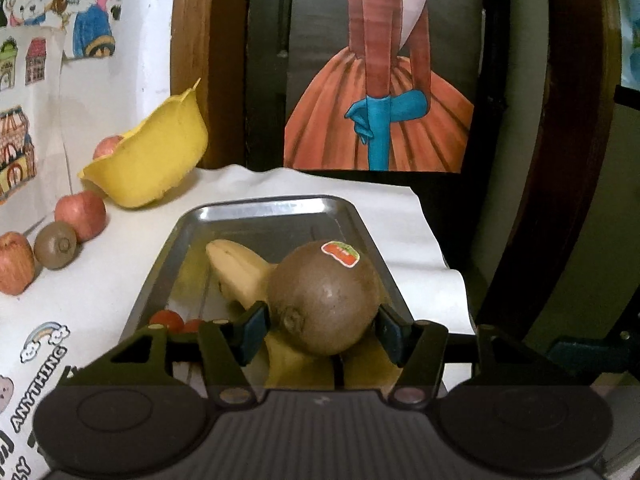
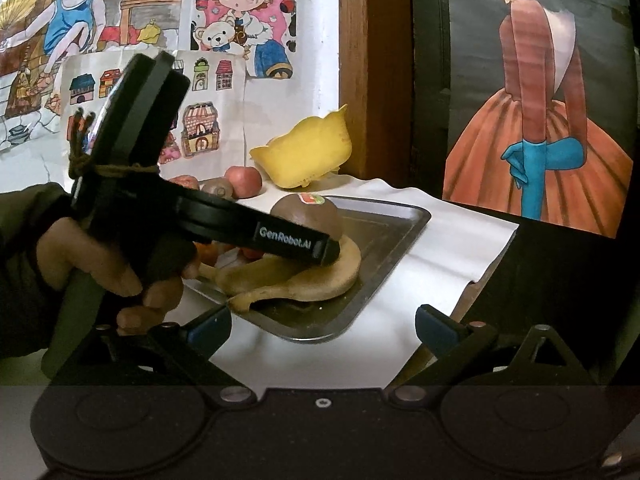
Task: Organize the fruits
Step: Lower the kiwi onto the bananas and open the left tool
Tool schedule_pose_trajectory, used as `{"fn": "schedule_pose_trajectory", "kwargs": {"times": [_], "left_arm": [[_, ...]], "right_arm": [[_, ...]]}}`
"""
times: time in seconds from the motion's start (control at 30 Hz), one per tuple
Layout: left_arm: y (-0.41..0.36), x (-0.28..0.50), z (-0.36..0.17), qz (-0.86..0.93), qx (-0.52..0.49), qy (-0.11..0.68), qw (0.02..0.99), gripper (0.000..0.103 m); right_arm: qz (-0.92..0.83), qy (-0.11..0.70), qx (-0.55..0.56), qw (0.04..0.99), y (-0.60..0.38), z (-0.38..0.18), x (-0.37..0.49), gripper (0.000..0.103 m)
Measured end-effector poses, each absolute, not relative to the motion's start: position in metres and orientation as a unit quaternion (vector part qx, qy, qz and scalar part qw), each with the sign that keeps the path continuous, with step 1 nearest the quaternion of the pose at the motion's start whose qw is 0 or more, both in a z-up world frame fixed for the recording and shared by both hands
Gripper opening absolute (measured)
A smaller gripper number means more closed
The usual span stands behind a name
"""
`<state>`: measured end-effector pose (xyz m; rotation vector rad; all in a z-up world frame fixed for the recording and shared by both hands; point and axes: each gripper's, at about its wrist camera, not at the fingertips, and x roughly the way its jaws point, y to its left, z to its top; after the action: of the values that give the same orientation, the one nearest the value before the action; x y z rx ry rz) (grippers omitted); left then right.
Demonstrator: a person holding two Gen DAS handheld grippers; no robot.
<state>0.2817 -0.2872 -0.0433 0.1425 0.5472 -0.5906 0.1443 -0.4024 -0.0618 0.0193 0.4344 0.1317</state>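
Here the left gripper [image 1: 323, 322] pinches a brown fuzzy kiwi with a red sticker [image 1: 325, 297] between its two blue-padded fingers [image 1: 252, 330], one pad pressed on each side of the fruit. The kiwi is held just above the shallow rectangular metal tray [image 1: 260, 210], over the pale yellow bananas [image 1: 236, 268] that lie inside it. Small red tomatoes [image 1: 167, 317] sit in the tray's near left corner, partly hidden behind the gripper.

Left of the tray, on the white cloth [image 1: 408, 232], stand two red apples [image 1: 81, 215], a second brown kiwi w/o sticker [image 1: 55, 245] touching one of them, and a yellow wavy-edged bowl [image 1: 154, 156] at the tray's far left, against the wall. Another apple shows just behind the bowl's rim.

In the right wrist view the right gripper [image 2: 323, 326] hovers at the tray's near edge, its fingers [image 2: 210, 326] spread wide apart w/ nothing between them. The person's hand [image 2: 108, 264] grips the handle of the left gripper, left of the tray. Behind the tray leans a painted picture of an orange dress [image 2: 536, 136].
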Motion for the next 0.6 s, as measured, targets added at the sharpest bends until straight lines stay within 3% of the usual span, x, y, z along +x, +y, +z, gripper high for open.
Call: {"fn": "schedule_pose_trajectory", "kwargs": {"times": [0.23, 0.6], "left_arm": [[-0.287, 0.282, -0.043, -0.286, 0.066, 0.268, 0.917, 0.065], [-0.268, 0.268, -0.035, -0.283, 0.046, 0.270, 0.919, 0.079]], "right_arm": [[0.058, 0.218, 0.009, 0.974, -0.407, -0.062, 0.143, 0.099], [0.056, 0.216, 0.011, 0.975, -0.400, -0.059, 0.134, 0.099]]}}
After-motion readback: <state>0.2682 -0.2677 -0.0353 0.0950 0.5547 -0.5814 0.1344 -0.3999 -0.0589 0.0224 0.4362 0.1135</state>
